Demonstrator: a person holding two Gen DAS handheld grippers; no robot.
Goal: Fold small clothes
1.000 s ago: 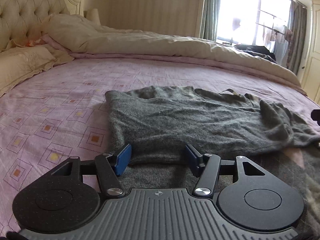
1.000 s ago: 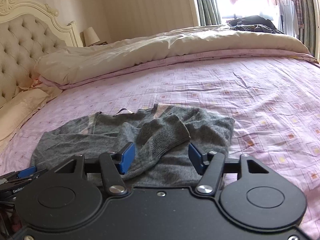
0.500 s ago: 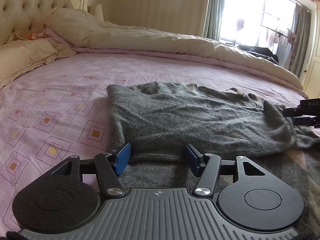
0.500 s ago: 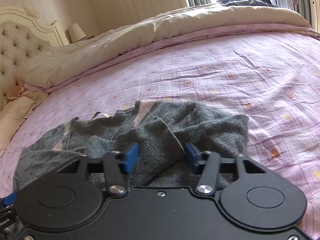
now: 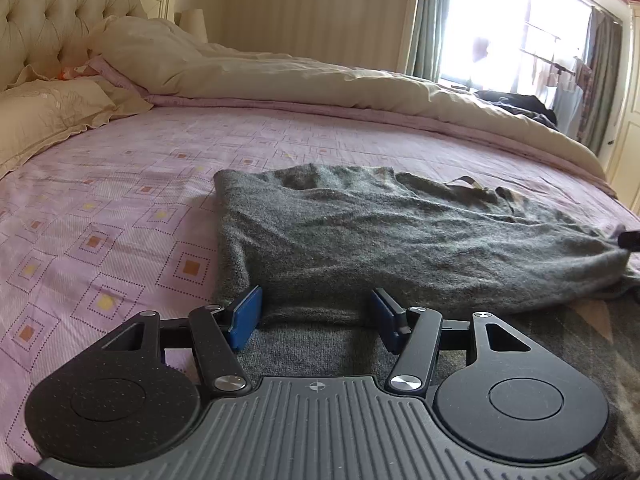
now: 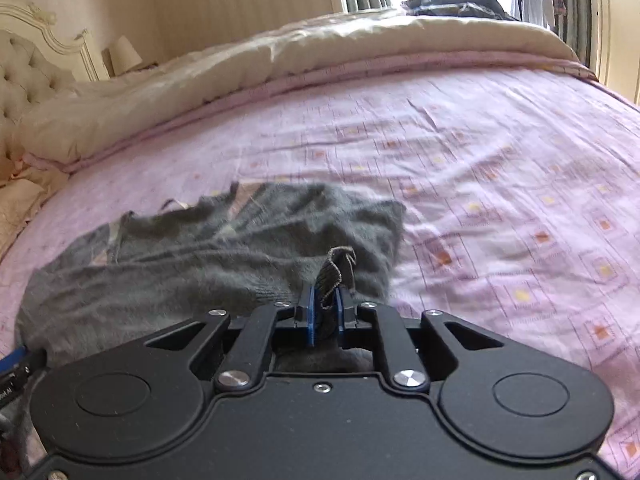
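My grey sweater [image 5: 400,240] lies on the pink patterned bed sheet [image 5: 100,220], its long axis running across my left claw's view, from a squared edge at the left toward the bunched end at the right. Part of it is folded over itself, with a lower layer reaching toward me under the claw.

My left claw [image 5: 316,314] sits at the near edge of the fold, its blue pads well apart with knit between them but not pinched.

My right claw [image 6: 325,312] is clamped on the ribbed cuff [image 6: 336,268] of a sleeve; the jaws have just eased a little wider, yet the pads still press the cuff, which stands up above them. A beige duvet [image 6: 320,52] lies along the far side of the bed.
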